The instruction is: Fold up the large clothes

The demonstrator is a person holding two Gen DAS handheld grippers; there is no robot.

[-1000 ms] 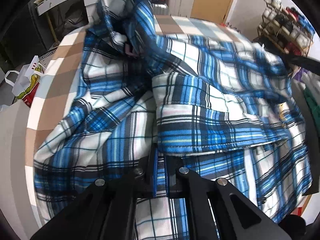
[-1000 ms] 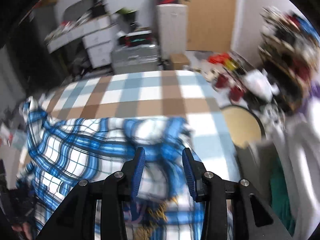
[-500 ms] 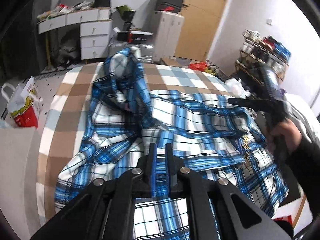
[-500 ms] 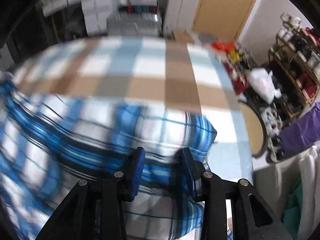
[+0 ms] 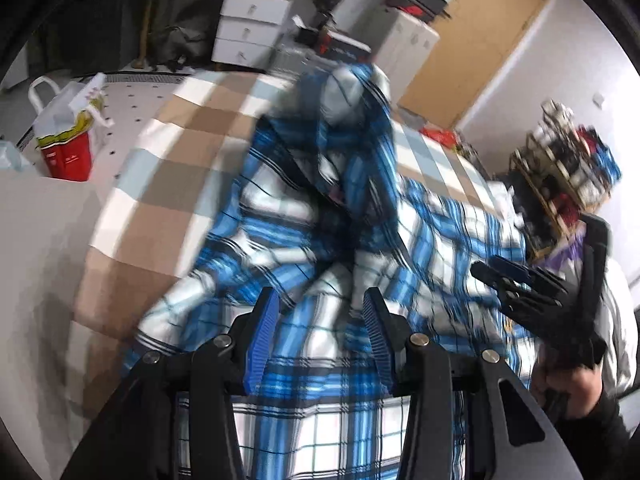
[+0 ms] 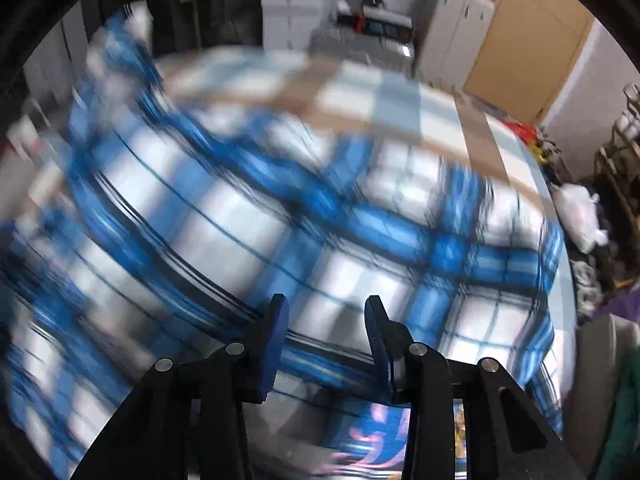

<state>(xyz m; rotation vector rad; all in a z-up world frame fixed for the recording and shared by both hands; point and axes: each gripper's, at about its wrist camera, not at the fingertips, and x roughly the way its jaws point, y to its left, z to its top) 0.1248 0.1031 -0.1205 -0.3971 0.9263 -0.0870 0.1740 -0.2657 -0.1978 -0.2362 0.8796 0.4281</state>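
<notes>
A large blue, white and black plaid shirt (image 5: 320,248) lies rumpled on a bed with a brown, white and pale blue checked cover (image 5: 160,184). One part of the shirt stands up in a peak toward the far side. My left gripper (image 5: 320,304) is open and empty just above the near part of the shirt. My right gripper (image 6: 326,308) is open over the shirt (image 6: 248,232), which is blurred by motion in the right wrist view. The right gripper also shows in the left wrist view (image 5: 516,276) at the right edge of the shirt.
A red and white bag (image 5: 64,136) stands on the floor left of the bed. White drawers (image 5: 248,28) and a cabinet (image 5: 404,48) stand beyond the bed, by a brown door (image 5: 488,32). A cluttered shelf rack (image 5: 568,172) stands at the right.
My left gripper has opened and let go of the shirt fabric it held. My right gripper has stayed open and swung across the shirt; the view is now blurred.
</notes>
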